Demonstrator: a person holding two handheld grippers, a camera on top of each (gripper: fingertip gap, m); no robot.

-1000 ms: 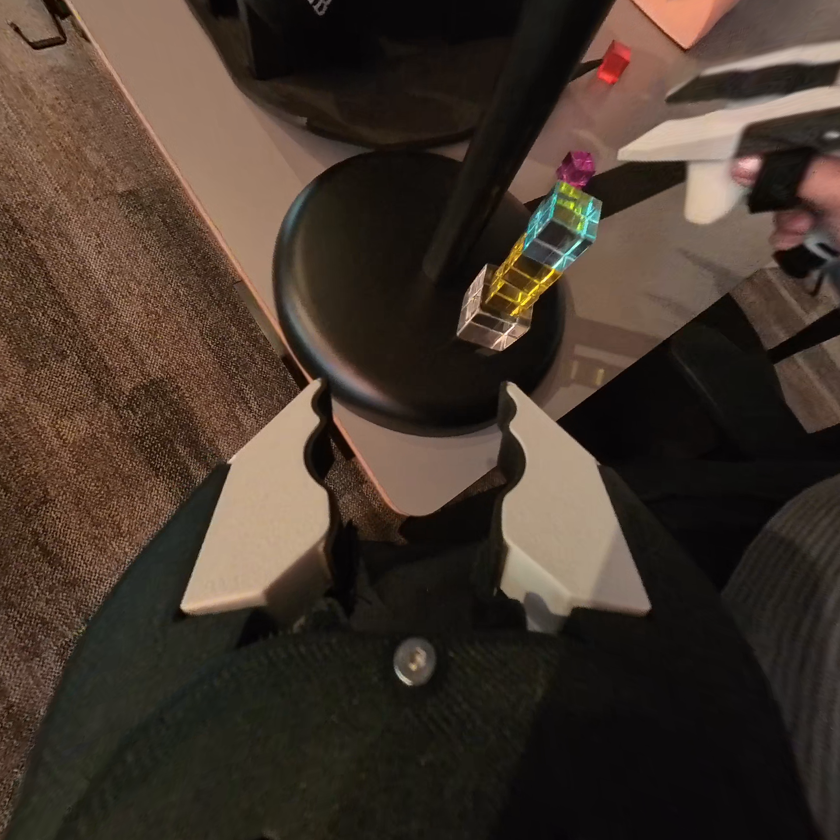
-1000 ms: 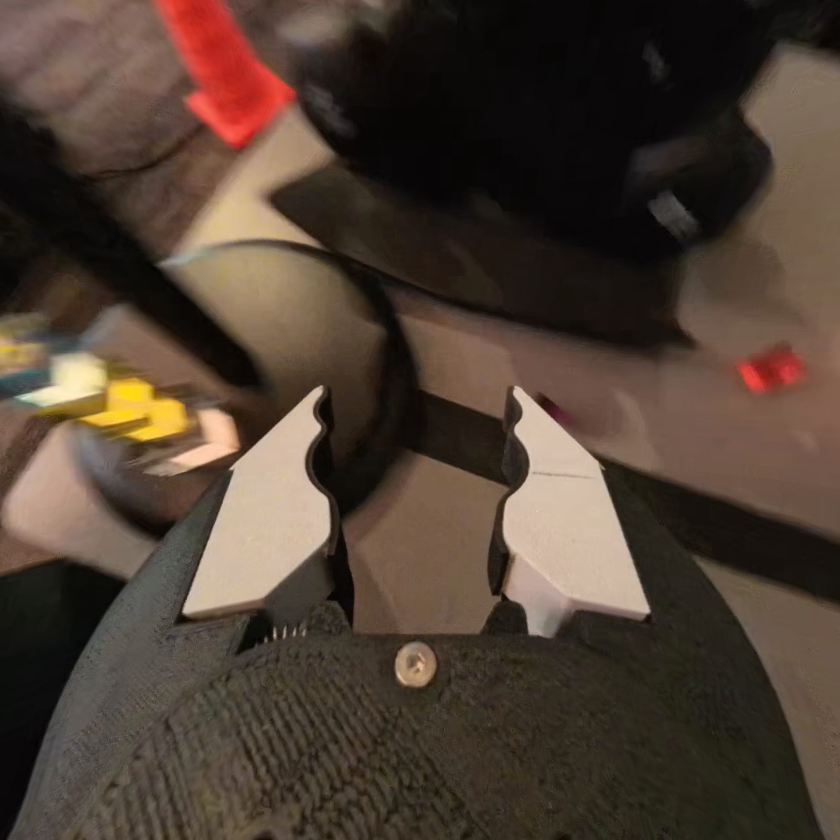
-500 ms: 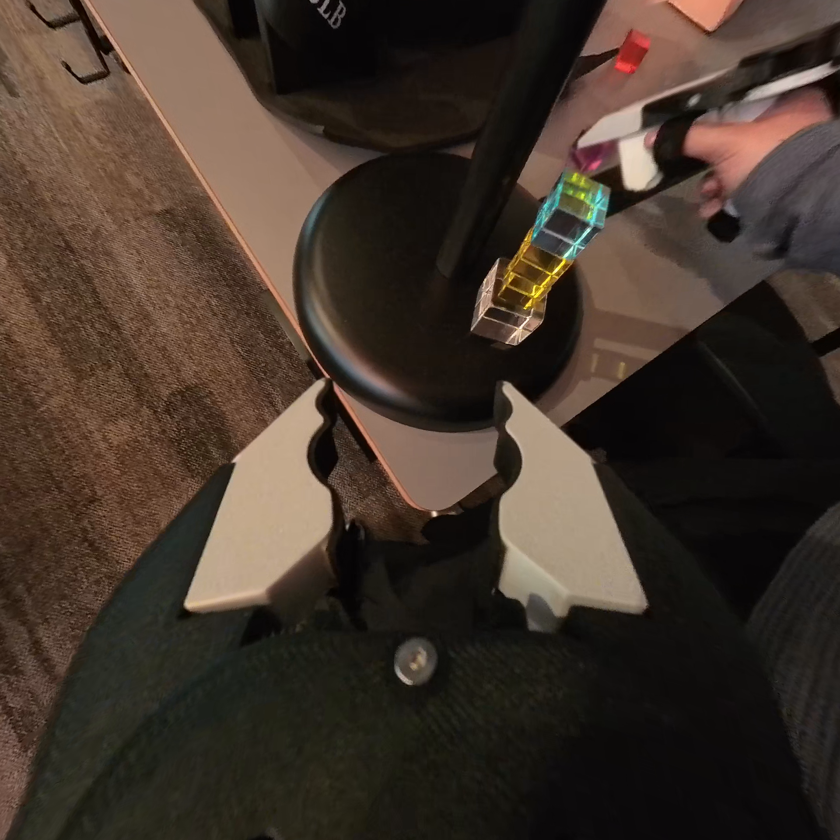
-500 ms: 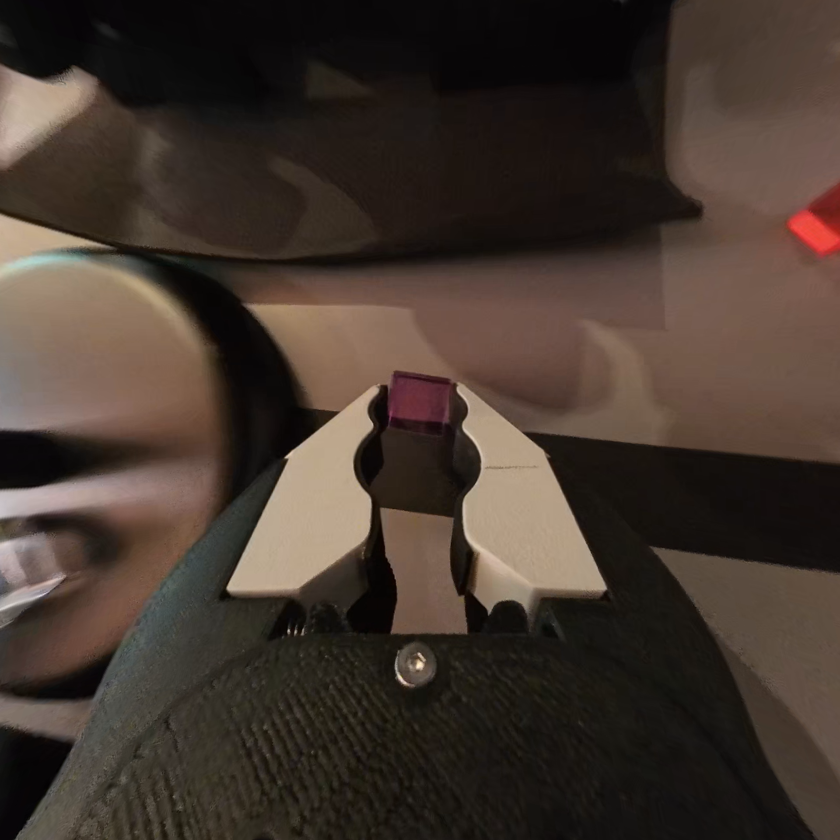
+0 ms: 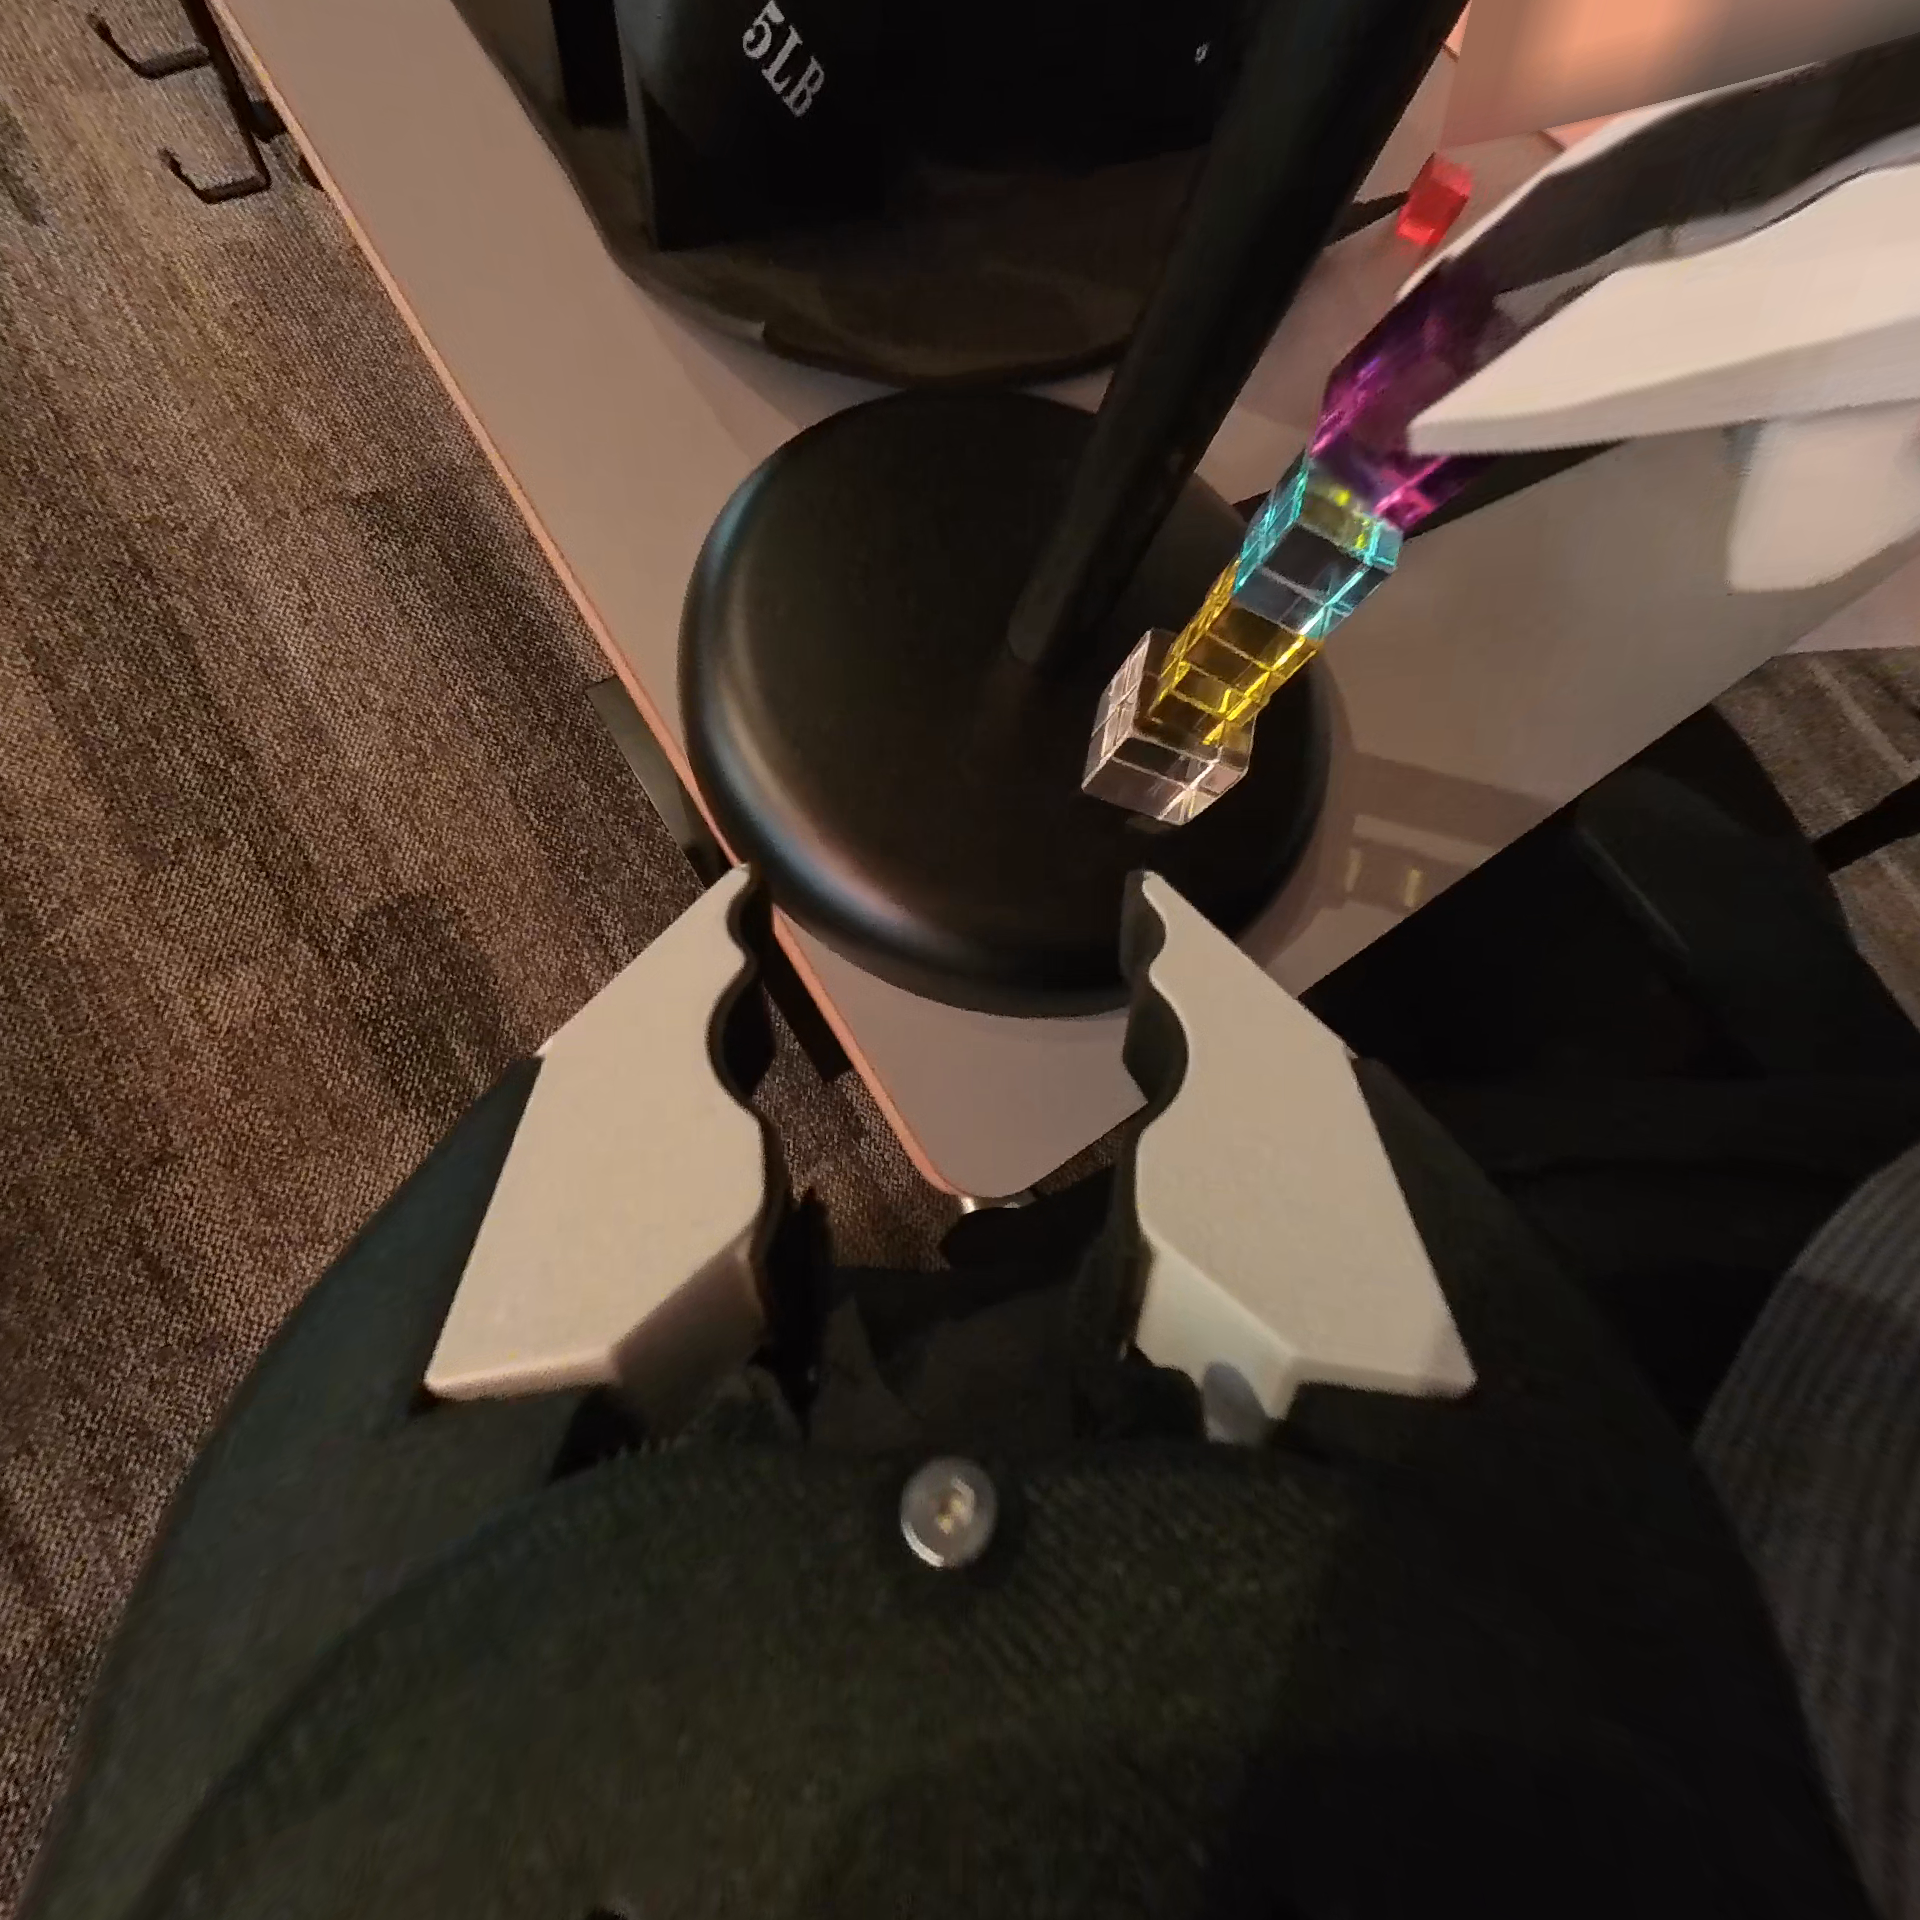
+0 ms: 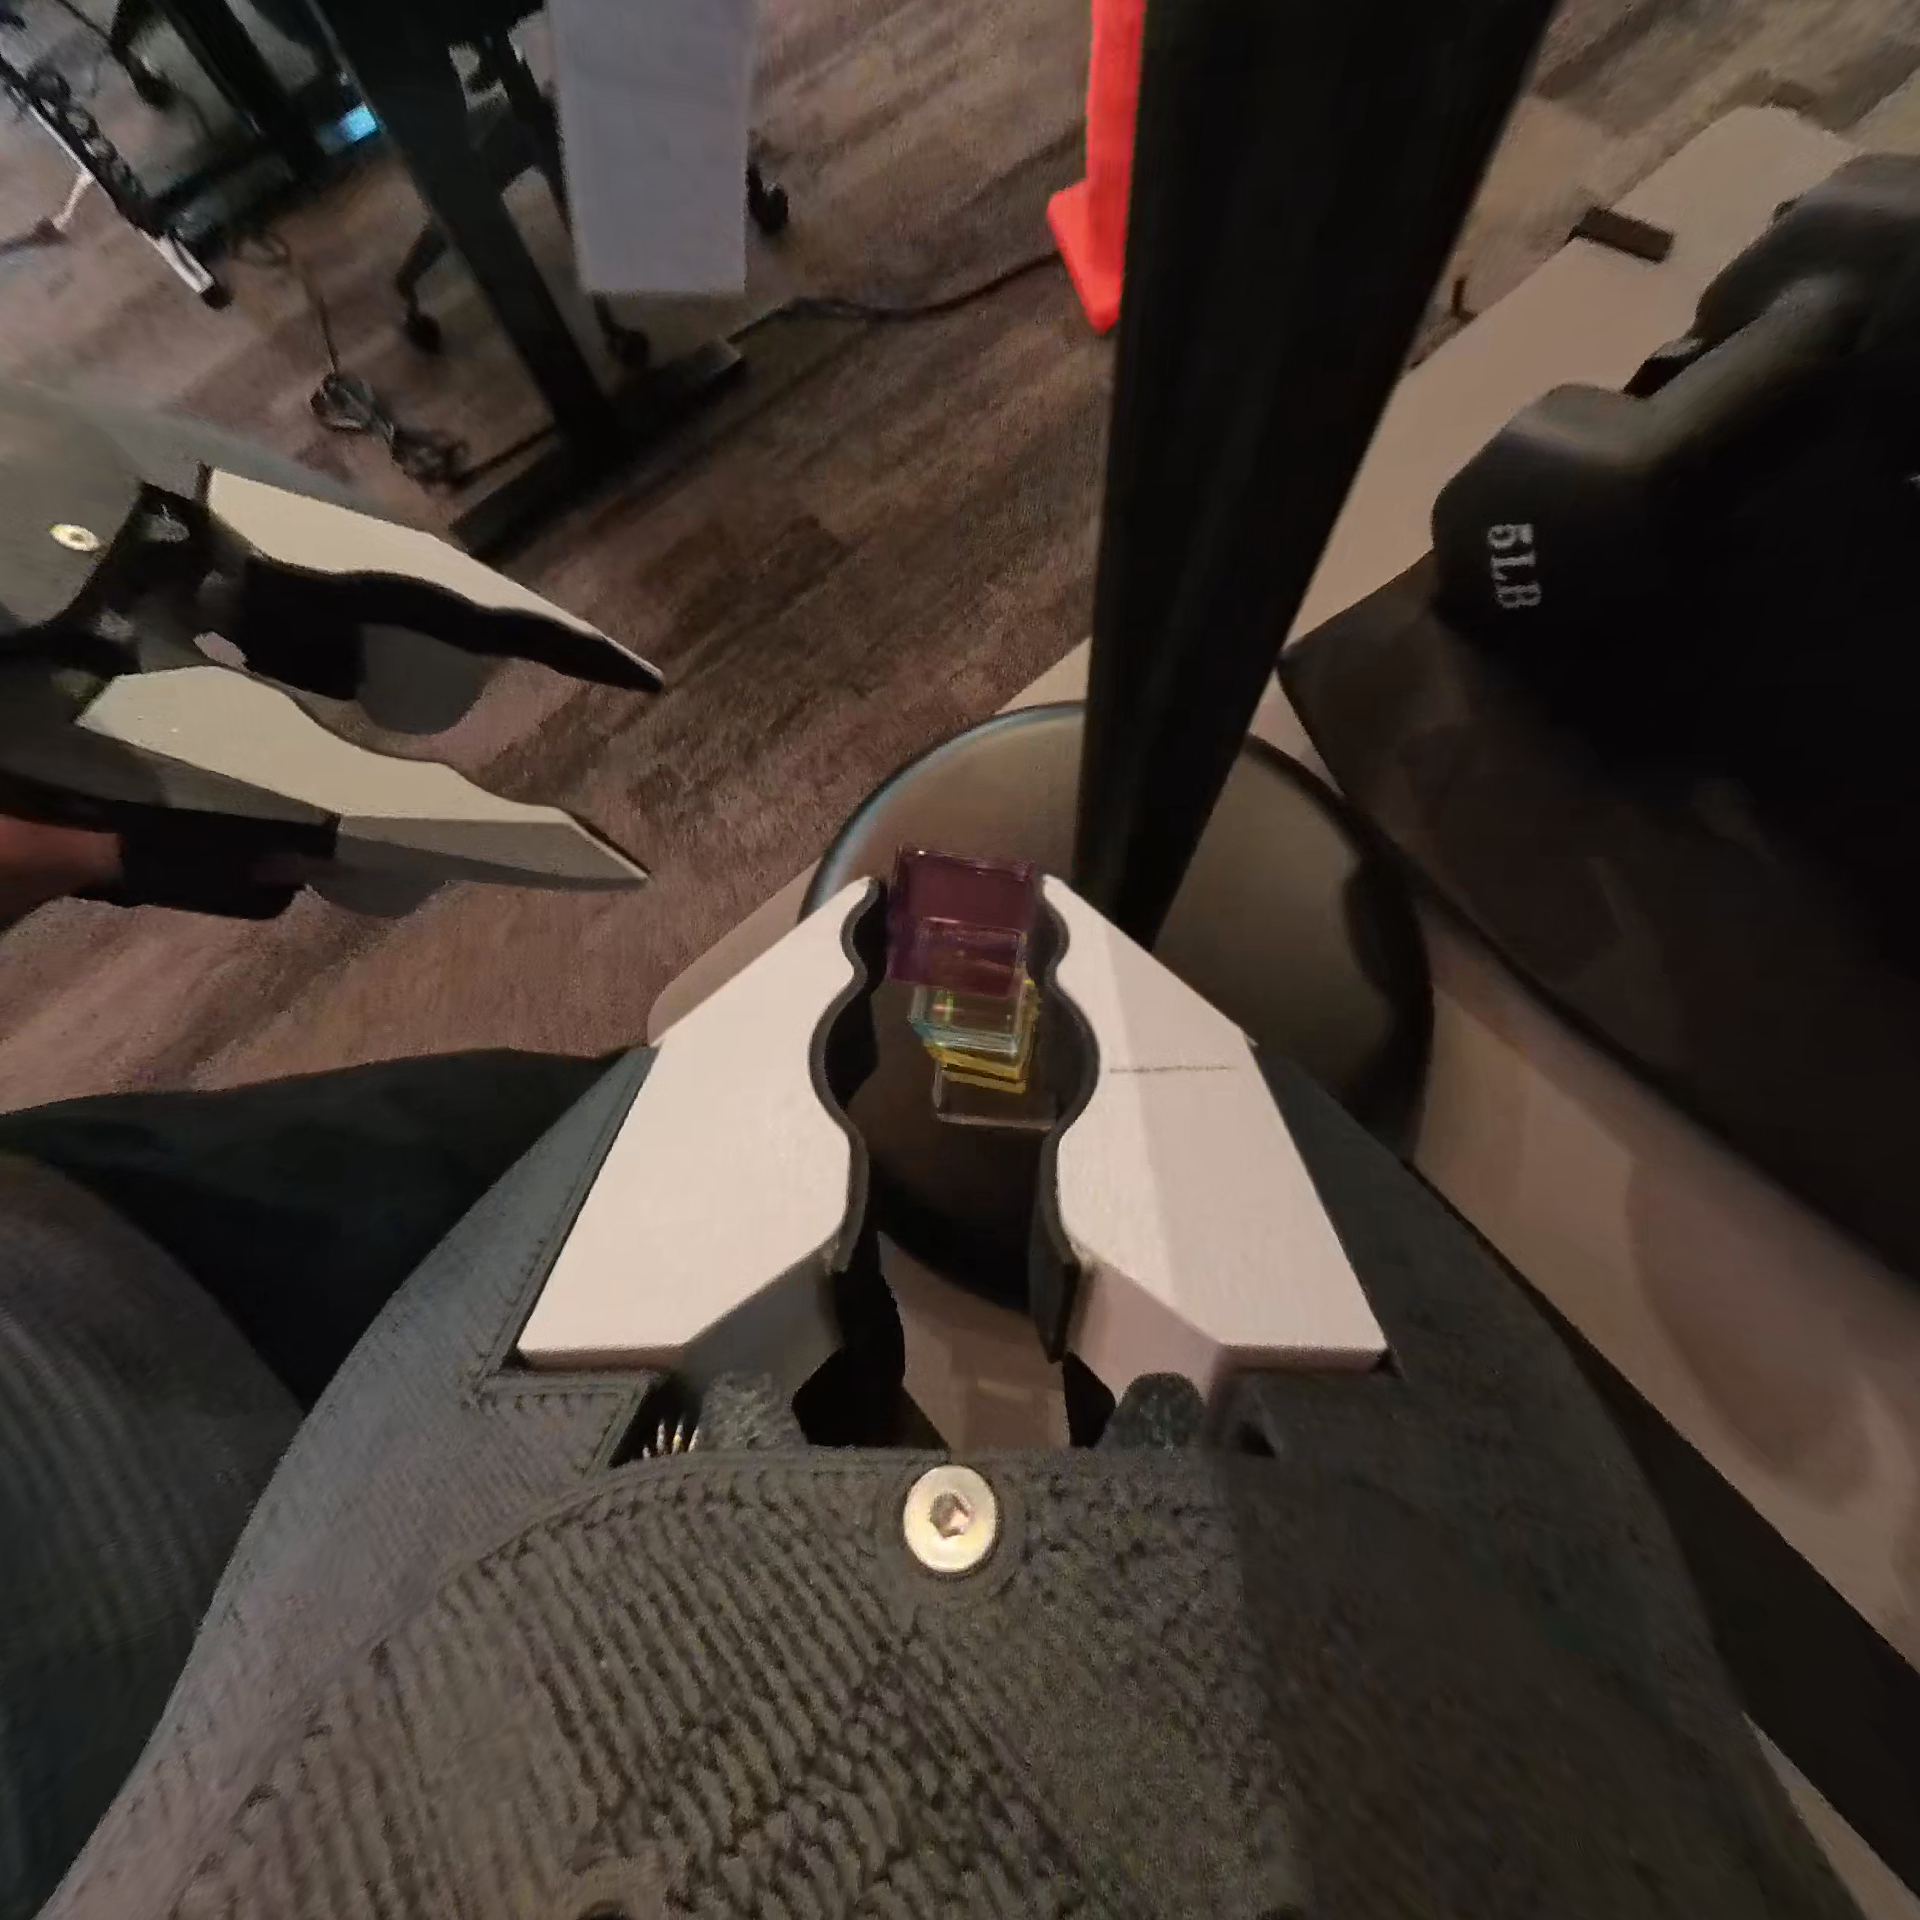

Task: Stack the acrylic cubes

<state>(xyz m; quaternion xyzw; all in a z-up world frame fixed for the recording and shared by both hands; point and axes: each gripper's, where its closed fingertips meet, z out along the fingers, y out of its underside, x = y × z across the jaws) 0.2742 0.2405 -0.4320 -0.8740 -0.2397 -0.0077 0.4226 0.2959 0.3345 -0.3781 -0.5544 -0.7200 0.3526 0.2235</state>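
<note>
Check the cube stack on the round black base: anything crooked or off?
Yes. The cube stack is not squared up: the yellow cube sits toward one side of the clear cube, not centred. The right gripper grips the purple cube at the top.

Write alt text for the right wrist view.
The right gripper pinches a purple cube over a stack of a cyan cube, a yellow cube and a clear cube on a black round base. The open left gripper hangs alongside.

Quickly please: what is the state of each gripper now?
Left gripper: open, holding nothing.
Right gripper: closed on a transparent purple cube.
</note>
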